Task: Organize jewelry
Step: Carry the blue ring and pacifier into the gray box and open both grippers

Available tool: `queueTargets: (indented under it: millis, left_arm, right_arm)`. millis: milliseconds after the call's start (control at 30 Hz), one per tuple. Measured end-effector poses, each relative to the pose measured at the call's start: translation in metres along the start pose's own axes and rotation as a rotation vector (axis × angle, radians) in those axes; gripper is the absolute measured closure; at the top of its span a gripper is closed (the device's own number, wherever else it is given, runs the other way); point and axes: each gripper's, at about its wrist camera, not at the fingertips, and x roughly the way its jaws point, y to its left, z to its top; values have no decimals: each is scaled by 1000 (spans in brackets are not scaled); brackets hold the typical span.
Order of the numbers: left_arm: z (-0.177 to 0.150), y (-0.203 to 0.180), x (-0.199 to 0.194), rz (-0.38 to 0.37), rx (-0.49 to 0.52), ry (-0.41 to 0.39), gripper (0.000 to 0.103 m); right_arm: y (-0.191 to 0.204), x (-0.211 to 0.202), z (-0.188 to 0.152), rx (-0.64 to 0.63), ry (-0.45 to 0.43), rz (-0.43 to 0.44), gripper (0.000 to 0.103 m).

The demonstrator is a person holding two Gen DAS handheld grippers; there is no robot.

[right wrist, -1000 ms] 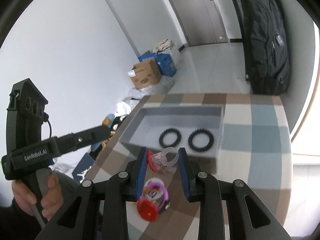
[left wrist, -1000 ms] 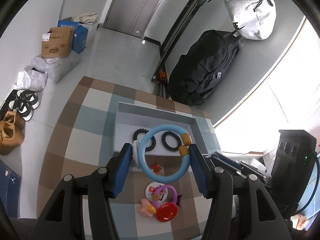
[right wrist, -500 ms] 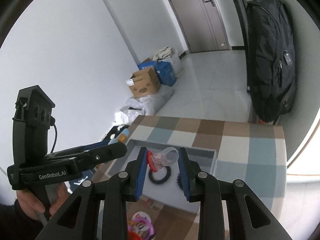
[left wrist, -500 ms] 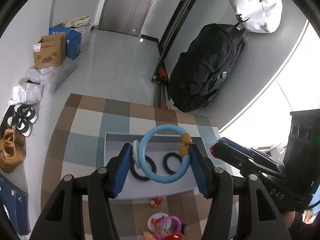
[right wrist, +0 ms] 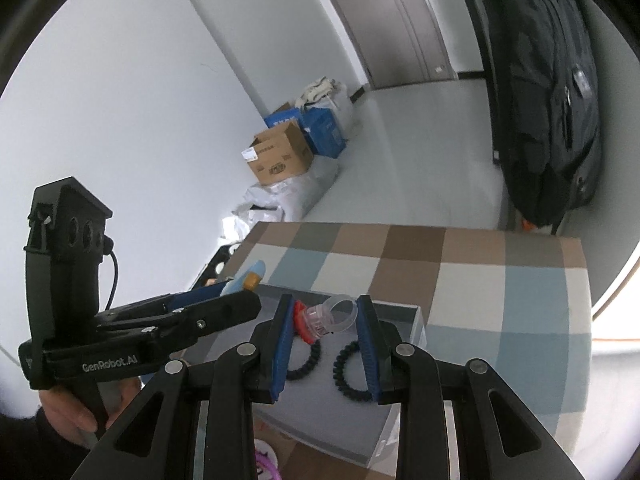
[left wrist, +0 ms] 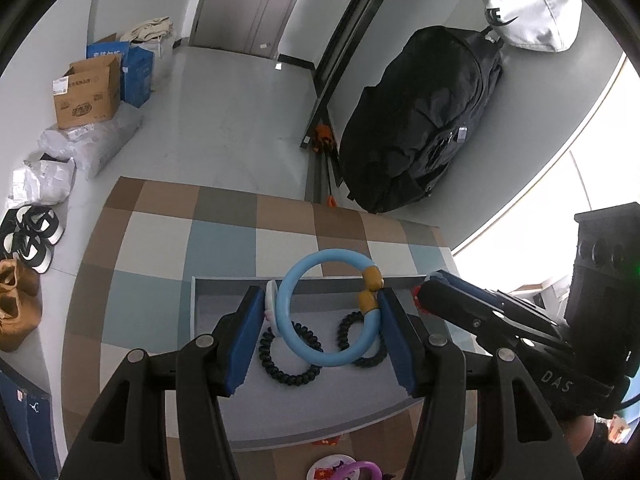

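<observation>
My left gripper (left wrist: pixel 320 300) is shut on a light blue bangle (left wrist: pixel 298 340) with yellow beads, held above the grey tray (left wrist: pixel 280 416). Two black beaded bracelets (left wrist: pixel 288 368) lie in the tray. My right gripper (right wrist: pixel 325 308) is shut on a clear plastic ring (right wrist: pixel 320 316) with a red top, also above the tray (right wrist: pixel 352 432). The right gripper also shows at the right of the left wrist view (left wrist: pixel 424 292), and the left gripper at the left of the right wrist view (right wrist: pixel 244 292).
The tray sits on a checkered tablecloth (left wrist: pixel 160 248). More trinkets, a purple ring (left wrist: pixel 360 470) among them, lie at the near edge. A black bag (left wrist: pixel 420 120) and cardboard boxes (left wrist: pixel 88 96) stand on the floor beyond the table.
Both grippers have risen and moved forward with their pieces, from over the loose trinkets to over the tray.
</observation>
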Motion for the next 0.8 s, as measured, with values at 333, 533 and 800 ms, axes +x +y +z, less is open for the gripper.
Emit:
queueTargets:
  millis: [333,533,800]
  left_arm:
    - [0,0,11,-25,2,34,51]
    - [3,7,13,-103,-68,56,50]
    - [4,16,4,-158,-134,23,32]
  right_arm:
    - [-8,10,-4,28,49,-13,73]
    - [-7,6,-3,35,32,6,70]
    - [-12,-14,1,57,-60,0,38]
